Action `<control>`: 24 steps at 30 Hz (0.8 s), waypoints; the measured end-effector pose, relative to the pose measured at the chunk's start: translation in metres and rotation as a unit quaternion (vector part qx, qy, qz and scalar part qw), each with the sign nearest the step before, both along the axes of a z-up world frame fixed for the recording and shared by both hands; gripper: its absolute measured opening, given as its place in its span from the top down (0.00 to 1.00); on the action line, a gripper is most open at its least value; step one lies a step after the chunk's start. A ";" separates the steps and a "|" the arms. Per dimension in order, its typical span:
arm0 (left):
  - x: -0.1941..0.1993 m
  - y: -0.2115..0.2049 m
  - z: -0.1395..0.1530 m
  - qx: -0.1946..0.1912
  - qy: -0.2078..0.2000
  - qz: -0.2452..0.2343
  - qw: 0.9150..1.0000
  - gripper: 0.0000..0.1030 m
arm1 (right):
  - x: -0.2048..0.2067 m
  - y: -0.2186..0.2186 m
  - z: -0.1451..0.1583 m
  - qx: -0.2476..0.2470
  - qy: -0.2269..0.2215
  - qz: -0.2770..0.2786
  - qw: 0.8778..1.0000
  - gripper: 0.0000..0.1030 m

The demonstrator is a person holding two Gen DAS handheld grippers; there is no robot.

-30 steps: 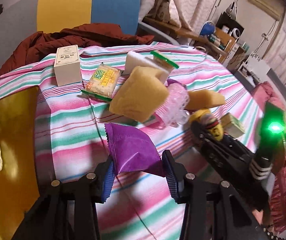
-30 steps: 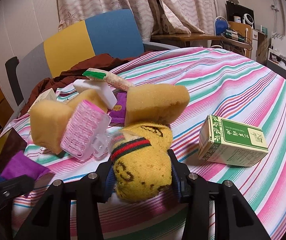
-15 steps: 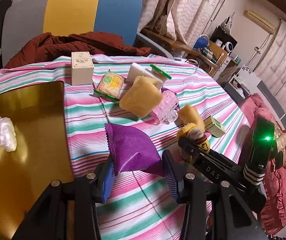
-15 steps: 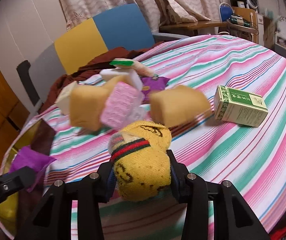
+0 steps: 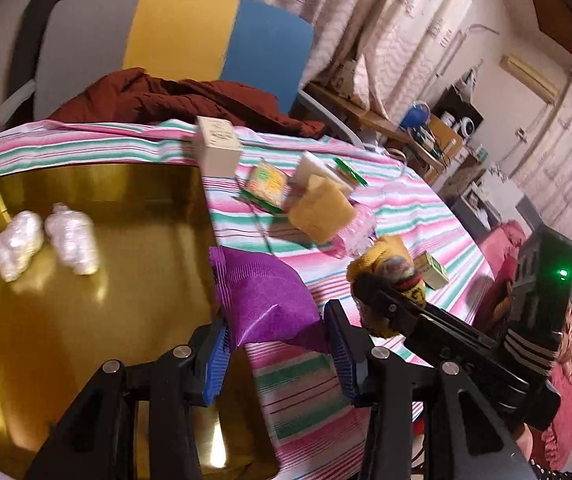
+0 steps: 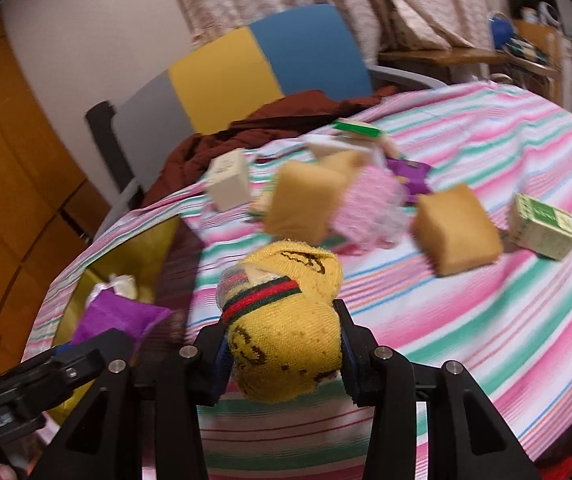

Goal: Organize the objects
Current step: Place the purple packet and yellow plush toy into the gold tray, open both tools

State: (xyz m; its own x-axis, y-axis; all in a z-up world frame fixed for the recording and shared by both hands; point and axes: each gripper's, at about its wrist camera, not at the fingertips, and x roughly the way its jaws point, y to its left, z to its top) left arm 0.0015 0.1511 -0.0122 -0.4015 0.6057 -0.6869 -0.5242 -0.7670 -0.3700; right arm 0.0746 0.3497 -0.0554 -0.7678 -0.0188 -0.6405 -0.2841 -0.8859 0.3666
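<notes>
Both tongs clamped — left gripper carrying purple packet, now reaching over gold tray's edge; right gripper lifting yellow sock clear of striped cloth, trailing trayward — drop-offs nearing.

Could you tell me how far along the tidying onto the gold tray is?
Done: two white wrapped bundles already lie in the gold tray. In hand: the left tool grips a purple packet at the tray's edge; the right tool grips a yellow sock. Left: two sponges, a pink brush, a white box, a green box and snack packs still on the cloth.
</notes>
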 end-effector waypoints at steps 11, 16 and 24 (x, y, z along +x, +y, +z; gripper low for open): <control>-0.015 -0.086 -0.007 0.020 -0.015 0.087 0.996 0.56 | -0.027 -0.081 0.036 0.022 0.030 0.100 0.994 0.57; -0.019 -0.121 -0.016 0.018 -0.020 0.122 0.992 0.56 | -0.039 -0.117 0.031 0.028 0.014 0.145 0.989 0.56; -0.027 -0.159 -0.036 -0.015 -0.031 0.150 0.988 0.56 | -0.064 -0.162 0.015 0.007 -0.025 0.195 0.981 0.53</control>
